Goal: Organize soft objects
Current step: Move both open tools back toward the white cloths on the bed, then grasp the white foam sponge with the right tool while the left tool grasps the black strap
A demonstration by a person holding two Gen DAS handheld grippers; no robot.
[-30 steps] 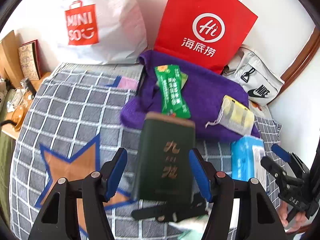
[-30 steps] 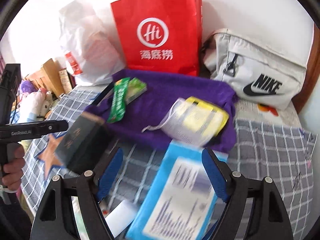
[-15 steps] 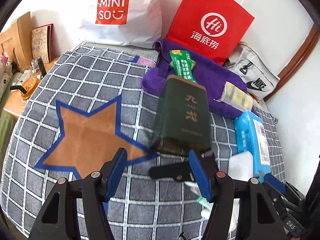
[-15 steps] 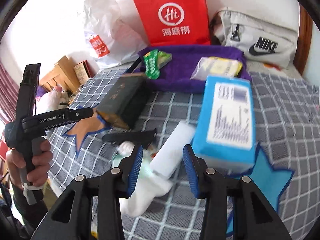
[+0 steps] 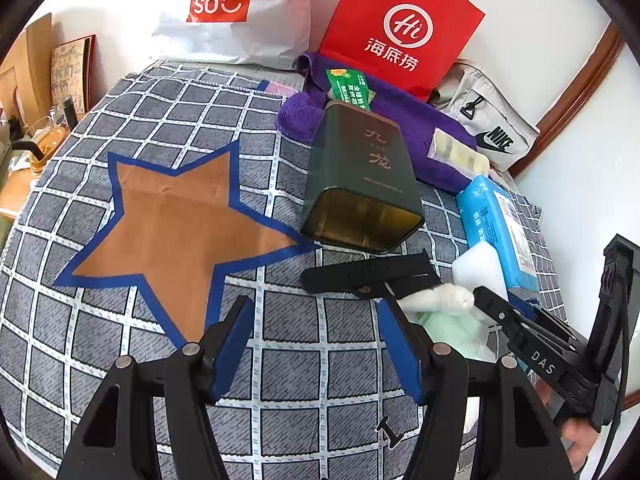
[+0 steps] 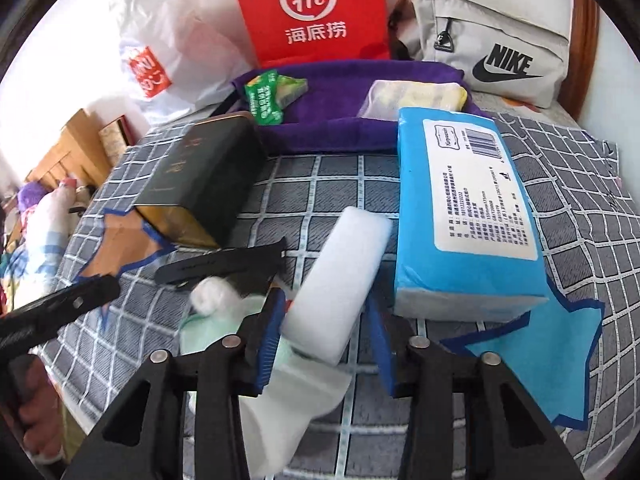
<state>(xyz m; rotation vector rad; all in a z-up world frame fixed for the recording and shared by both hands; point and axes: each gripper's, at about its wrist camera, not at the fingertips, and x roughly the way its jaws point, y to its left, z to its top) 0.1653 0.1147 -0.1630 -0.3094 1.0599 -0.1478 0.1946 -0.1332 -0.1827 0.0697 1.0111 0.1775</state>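
My left gripper is open and empty above the checked bedspread, just below the brown star patch. My right gripper is open, its fingers on either side of the near end of a white foam block, not closed on it. Beside the block lie a white sock, a pale green cloth, a black strap and a blue tissue pack. A dark green tin lies on its side. A purple towel holds a green packet and a yellow mesh pouch.
A red paper bag, a white Miniso bag and a grey Nike bag stand against the wall behind the towel. A blue star patch lies near the tissue pack. A bedside table with glassware is at the left.
Both grippers have drawn back toward the near side of the bed. The right gripper narrowed and came down around the white foam block. The left gripper left the green tin lying on its side.
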